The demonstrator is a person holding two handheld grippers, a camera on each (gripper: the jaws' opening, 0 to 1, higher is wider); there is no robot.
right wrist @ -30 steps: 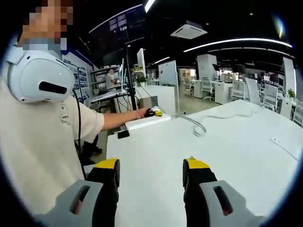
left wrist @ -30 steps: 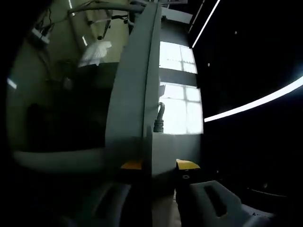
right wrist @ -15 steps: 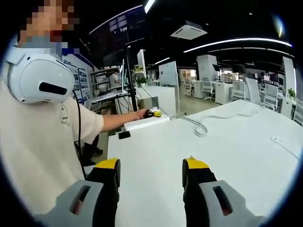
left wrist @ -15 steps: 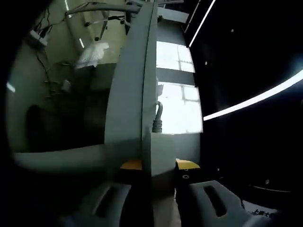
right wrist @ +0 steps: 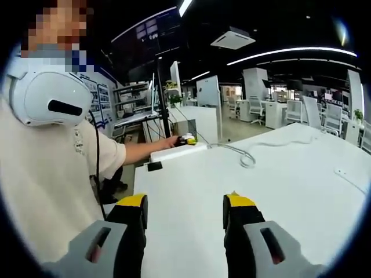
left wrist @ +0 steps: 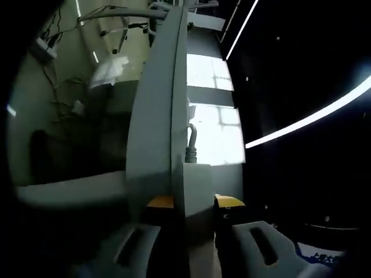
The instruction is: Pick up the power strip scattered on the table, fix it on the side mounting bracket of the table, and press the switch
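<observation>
In the left gripper view the white power strip (left wrist: 156, 116) rises edge-on from between the jaws, and its grey cable (left wrist: 190, 145) leaves its right side. My left gripper (left wrist: 194, 201) is shut on the strip's near end. In the right gripper view the same power strip (right wrist: 177, 152) lies at the far left edge of the white table (right wrist: 290, 191). A person's outstretched hand holds the left gripper (right wrist: 185, 139) on it. The cable (right wrist: 246, 156) loops across the table. My right gripper (right wrist: 184, 202) hovers open over the table, holding nothing.
A small black piece (right wrist: 154, 166) sits at the table's left edge below the strip. The person in a beige shirt (right wrist: 52, 191) with a white headset (right wrist: 46, 95) stands close on the left. Desks and chairs (right wrist: 330, 119) stand farther back.
The left gripper view has shifted slightly while the strip stays held between the jaws. The right gripper has not moved.
</observation>
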